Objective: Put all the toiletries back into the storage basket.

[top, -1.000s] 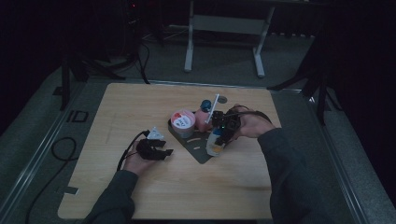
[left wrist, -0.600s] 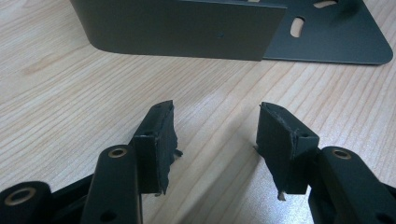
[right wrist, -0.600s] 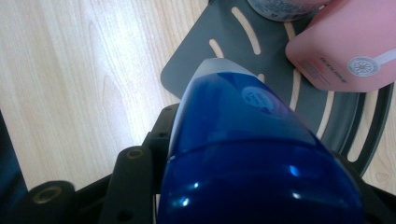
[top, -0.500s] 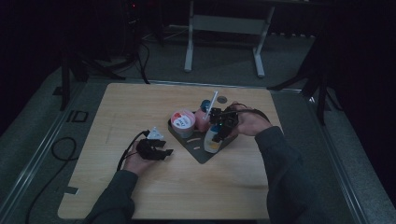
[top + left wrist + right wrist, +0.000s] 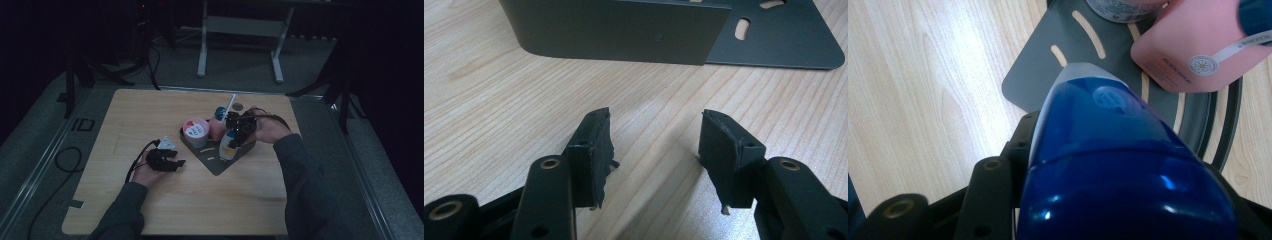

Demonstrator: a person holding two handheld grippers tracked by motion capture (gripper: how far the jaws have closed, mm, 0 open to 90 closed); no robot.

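My right gripper is shut on a bottle with a blue top and a white body, and holds it over the dark grey tray. In the right gripper view the blue bottle sits between the jaws and hides their tips. My left gripper lies on the wooden table left of the tray, in a person's hand. Its jaws stand open with nothing between them, and the tray's low wall is just ahead.
On the tray stand a tub with a red and white lid and a pink pouch, also near the bottle. A blue cap, a white stick and a small disc lie behind.
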